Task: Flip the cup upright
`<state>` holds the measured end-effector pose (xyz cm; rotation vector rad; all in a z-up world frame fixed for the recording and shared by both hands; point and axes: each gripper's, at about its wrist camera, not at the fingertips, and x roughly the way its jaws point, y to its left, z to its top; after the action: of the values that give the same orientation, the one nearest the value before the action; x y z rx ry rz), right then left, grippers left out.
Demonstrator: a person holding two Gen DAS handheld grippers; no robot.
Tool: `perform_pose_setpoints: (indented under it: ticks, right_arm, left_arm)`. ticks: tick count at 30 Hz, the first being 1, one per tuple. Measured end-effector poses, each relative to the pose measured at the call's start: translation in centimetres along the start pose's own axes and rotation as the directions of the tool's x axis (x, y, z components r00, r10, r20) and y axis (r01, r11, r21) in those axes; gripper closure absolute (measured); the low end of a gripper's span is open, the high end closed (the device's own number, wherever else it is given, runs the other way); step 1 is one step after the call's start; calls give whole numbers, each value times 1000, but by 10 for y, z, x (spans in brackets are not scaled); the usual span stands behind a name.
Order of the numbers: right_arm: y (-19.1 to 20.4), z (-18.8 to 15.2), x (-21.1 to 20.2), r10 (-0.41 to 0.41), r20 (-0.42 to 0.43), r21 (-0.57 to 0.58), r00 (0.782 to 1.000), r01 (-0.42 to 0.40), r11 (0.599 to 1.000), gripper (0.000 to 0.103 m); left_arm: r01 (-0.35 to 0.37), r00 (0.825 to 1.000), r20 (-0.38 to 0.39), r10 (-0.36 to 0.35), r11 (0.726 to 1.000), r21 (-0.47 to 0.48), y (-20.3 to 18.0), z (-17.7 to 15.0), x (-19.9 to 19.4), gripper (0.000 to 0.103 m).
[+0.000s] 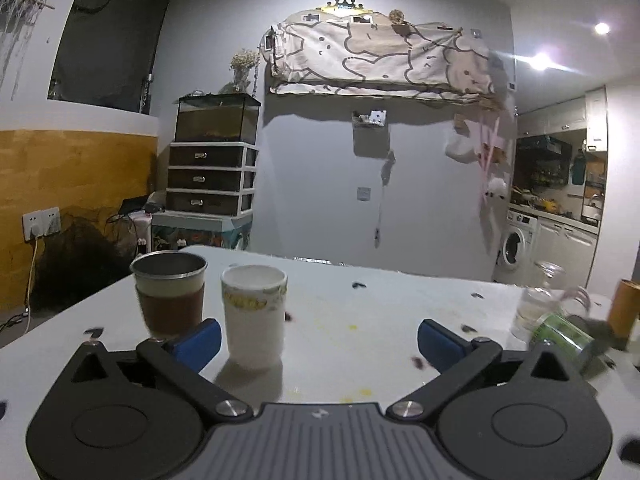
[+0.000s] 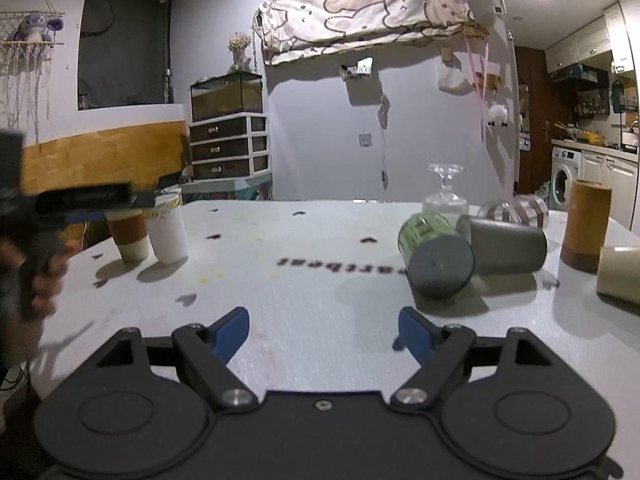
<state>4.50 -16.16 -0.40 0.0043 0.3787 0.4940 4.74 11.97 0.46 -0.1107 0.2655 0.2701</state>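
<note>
My left gripper (image 1: 319, 340) is open and empty, just behind a white paper cup (image 1: 253, 316) that stands upright beside a steel cup with a brown sleeve (image 1: 170, 293), also upright. My right gripper (image 2: 323, 332) is open and empty above the table. Ahead and right of it a green cup with a dark base (image 2: 436, 254) lies on its side, with a grey cup (image 2: 504, 246) lying behind it. The two upright cups show at left in the right wrist view, the white one (image 2: 168, 228) beside the sleeved one (image 2: 130, 236), with the left gripper body (image 2: 80, 200) above them.
The white table (image 2: 300, 288) has small dark marks and yellow stains. At right stand an inverted glass goblet (image 2: 445, 196), a striped glass on its side (image 2: 516, 210), a tall brown cylinder (image 2: 585, 224) and a beige cup on its side (image 2: 620, 274).
</note>
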Motion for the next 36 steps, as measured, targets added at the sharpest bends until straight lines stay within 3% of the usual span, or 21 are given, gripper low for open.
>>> perform_pose_setpoints:
  ticks: [8,13,20,36]
  right_arm:
    - [9,16,-1,25,47,-12,999,-24,1000,18]
    - [16,19,-1,39,59,-24,997,-37,999,11]
    - [20,21,-2,22,72,-23,997,-20,1000,0]
    - [23,15,3,-27,44,-36,999,29,999,0]
  left_arm:
    - [-61,998,-34,61,998,2,-6,-6,-48,0]
    - [-117,991,-58,117,993,-5,-7,-14,-61,0]
    - [-127,988,-93,125,992,-16,-5,-27,-73,0]
    - [-121,984,-131,119,993,-5,-7,-41,-77,0]
